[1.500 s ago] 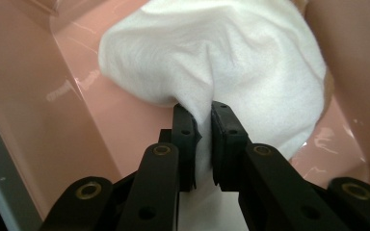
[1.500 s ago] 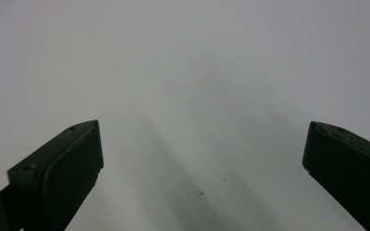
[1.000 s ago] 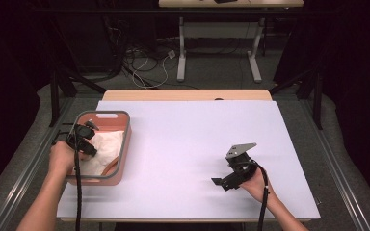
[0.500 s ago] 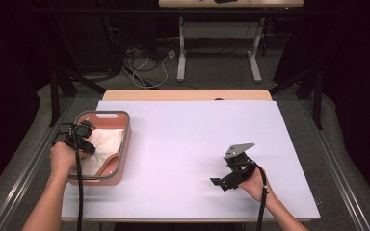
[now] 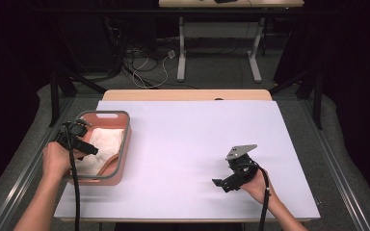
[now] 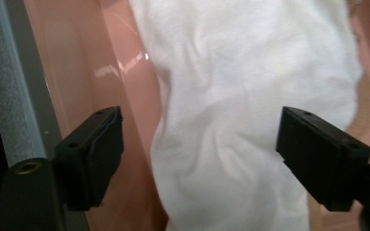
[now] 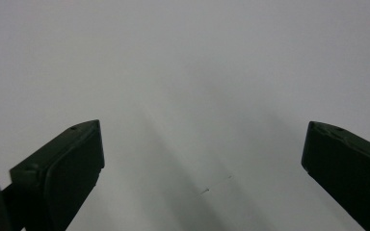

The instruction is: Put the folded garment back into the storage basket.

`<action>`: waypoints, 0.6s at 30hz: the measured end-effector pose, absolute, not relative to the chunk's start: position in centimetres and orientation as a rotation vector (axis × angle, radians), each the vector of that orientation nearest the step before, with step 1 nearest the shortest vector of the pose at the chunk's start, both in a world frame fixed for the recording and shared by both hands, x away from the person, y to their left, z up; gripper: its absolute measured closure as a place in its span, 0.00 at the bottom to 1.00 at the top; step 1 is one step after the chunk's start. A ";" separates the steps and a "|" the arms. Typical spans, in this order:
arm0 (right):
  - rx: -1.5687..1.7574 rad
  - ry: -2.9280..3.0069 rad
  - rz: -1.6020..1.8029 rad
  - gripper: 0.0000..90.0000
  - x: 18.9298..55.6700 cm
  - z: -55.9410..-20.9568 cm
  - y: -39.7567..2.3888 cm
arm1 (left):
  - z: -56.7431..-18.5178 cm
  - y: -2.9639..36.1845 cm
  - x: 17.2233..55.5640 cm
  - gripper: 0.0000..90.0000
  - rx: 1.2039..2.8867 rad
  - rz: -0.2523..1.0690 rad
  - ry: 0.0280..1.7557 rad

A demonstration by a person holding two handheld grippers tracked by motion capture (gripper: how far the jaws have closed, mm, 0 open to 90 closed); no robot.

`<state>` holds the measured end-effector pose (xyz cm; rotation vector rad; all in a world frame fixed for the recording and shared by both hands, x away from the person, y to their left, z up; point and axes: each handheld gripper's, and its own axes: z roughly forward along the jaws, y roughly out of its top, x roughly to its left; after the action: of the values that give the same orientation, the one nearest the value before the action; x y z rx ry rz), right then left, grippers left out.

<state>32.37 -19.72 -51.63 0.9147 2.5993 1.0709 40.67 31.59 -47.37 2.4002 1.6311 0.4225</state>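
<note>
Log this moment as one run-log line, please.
left gripper: jaws just opened, above white cloth | cloth: in pink tub | right gripper: open, over table

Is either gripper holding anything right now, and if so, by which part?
Nothing is held. The left gripper has just opened above the white cloth in the pink bin; the right gripper is open over the table.

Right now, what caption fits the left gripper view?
Open left gripper above a crumpled white cloth lying in the pink bin.
</note>
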 end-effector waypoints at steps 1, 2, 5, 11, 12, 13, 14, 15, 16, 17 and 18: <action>0.908 2.597 1.070 0.01 32.4 -51.6 -19.7 | -47.1 31.4 40.5 0.15 2.399 0.422 1.613; 0.910 2.597 1.061 0.01 32.3 -51.5 -19.7 | -46.9 31.2 40.2 0.13 2.406 0.426 1.598; 0.901 2.605 1.058 0.01 32.3 -51.3 -19.6 | -46.1 30.3 39.5 0.08 2.433 0.430 1.545; 0.895 2.638 1.026 0.01 32.0 -51.2 -19.5 | -44.8 28.1 37.7 0.05 2.455 0.439 1.416; 0.894 2.643 1.021 0.01 31.9 -51.2 -19.4 | -44.7 27.8 37.5 0.05 2.458 0.431 1.394; 0.891 2.649 1.012 0.01 31.9 -51.2 -19.3 | -44.6 27.3 37.1 0.05 2.464 0.429 1.364; 0.887 2.653 1.003 0.00 31.8 -51.3 -19.3 | -44.5 26.9 36.8 0.05 2.471 0.433 1.347; 0.882 2.656 1.002 0.00 31.7 -51.3 -19.3 | -44.5 26.7 36.6 0.04 2.476 0.431 1.336; 0.882 2.655 0.999 0.00 31.7 -51.3 -19.3 | -44.5 26.2 36.3 0.04 2.481 0.426 1.310; 0.879 2.656 0.992 0.00 31.6 -51.3 -19.3 | -44.5 25.9 36.0 0.03 2.487 0.427 1.293; 0.872 2.658 0.988 0.00 31.6 -51.2 -19.3 | -44.5 25.6 35.8 0.03 2.489 0.432 1.277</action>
<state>31.60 -19.27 -51.24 0.8718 2.6579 0.9879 35.79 25.58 -44.55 2.4890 1.2772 0.4318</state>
